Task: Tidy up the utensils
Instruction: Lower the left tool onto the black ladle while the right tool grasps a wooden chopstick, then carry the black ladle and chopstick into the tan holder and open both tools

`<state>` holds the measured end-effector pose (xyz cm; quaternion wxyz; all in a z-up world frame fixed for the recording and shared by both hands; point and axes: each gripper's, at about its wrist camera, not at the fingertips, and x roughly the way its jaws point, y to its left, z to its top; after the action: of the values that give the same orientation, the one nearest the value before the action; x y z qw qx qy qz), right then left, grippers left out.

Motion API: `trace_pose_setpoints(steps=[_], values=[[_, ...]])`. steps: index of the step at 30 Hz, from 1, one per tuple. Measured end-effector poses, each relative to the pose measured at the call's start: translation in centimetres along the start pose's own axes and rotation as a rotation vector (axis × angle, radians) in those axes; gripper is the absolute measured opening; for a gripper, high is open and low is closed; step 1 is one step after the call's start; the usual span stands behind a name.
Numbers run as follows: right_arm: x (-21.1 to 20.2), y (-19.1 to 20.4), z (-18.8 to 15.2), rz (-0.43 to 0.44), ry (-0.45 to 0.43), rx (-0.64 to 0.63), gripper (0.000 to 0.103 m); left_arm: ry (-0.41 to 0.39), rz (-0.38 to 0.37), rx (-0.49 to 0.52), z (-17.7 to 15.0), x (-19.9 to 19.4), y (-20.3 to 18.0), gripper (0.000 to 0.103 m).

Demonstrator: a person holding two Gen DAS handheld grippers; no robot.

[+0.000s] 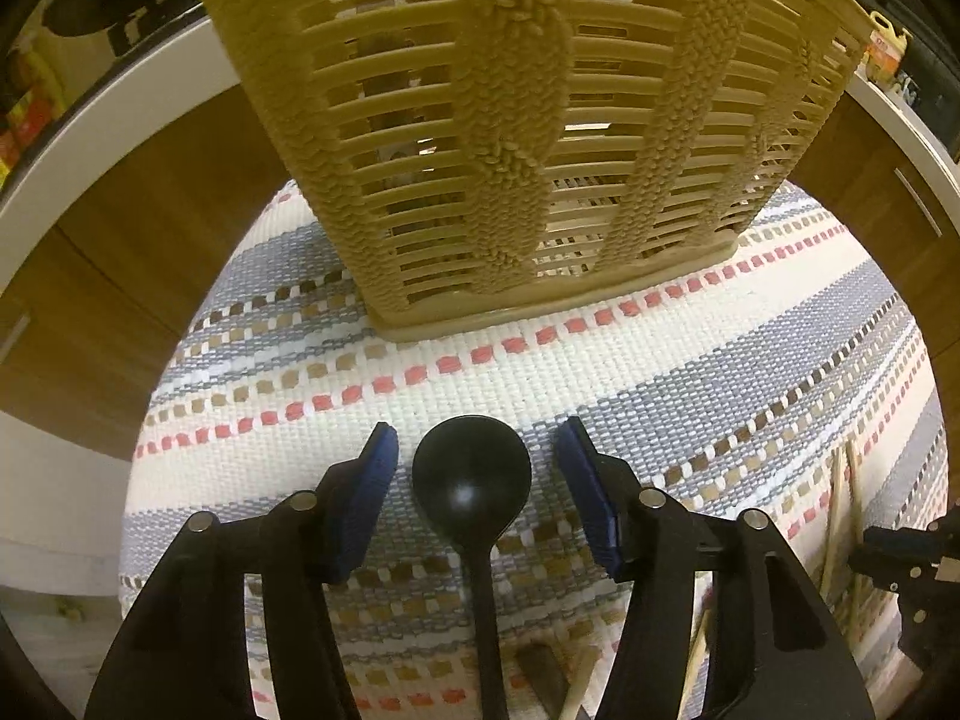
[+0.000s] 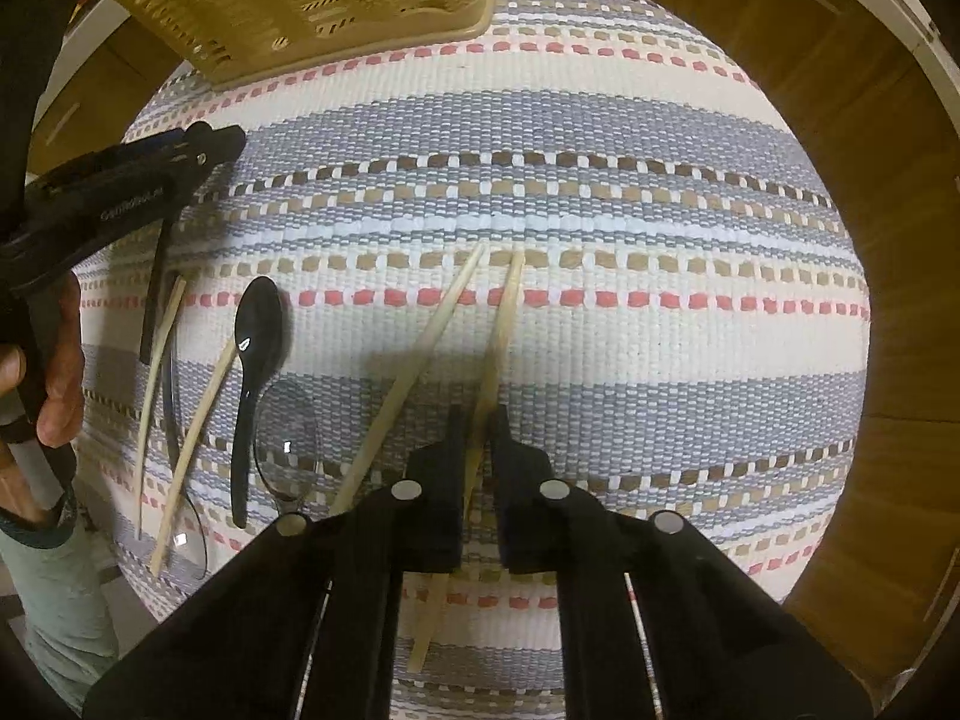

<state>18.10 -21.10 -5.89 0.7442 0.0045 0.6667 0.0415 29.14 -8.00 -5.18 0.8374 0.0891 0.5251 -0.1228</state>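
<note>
A black ladle-like spoon (image 1: pixel 471 477) lies on the striped woven mat (image 1: pixel 660 372), its bowl toward the tan slatted basket (image 1: pixel 510 138). My left gripper (image 1: pixel 477 438) straddles the bowl; its blue pads (image 1: pixel 378 480) stand clear of it on both sides, so it is open. In the right wrist view my right gripper (image 2: pixel 478 414) points down at the mat and is shut on a pale wooden chopstick (image 2: pixel 504 324). A second chopstick (image 2: pixel 432 342) lies just left of it, outside the jaws.
Left of the right gripper lie a small black spoon (image 2: pixel 255 330), clear plastic spoons (image 2: pixel 288 444) and two more chopsticks (image 2: pixel 198 438). The basket (image 2: pixel 300 0) stands at the mat's far left. A person's hand (image 2: pixel 54 378) holds the left gripper. Wooden cabinets (image 2: pixel 870 240) surround the mat.
</note>
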Motion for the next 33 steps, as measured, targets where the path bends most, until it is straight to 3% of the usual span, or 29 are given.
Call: trace_pose_setpoints(steps=[7,12,16,23,33], values=[[-0.1,1.0,-0.8,-0.018,-0.022,-0.035,0.006,-0.006,0.001,0.022,0.1,-0.7,-1.7,0.036],[-0.7,1.5,-1.7,0.009,-0.040,-0.041,0.005,-0.021,-0.014,0.020,-0.2,-1.2,-2.2,0.035],[-1.5,1.3,-2.2,0.041,-0.068,-0.043,0.005,-0.039,-0.085,0.000,-1.0,-2.2,-0.3,0.035],[-4.1,0.7,-3.1,0.102,-0.169,-0.060,0.005,-0.190,-0.141,-0.044,-2.5,-6.9,1.4,0.035],[-9.8,-2.4,-5.8,0.250,-0.391,-0.064,0.005,-0.421,-0.182,-0.076,-4.0,-14.0,3.4,0.035]])
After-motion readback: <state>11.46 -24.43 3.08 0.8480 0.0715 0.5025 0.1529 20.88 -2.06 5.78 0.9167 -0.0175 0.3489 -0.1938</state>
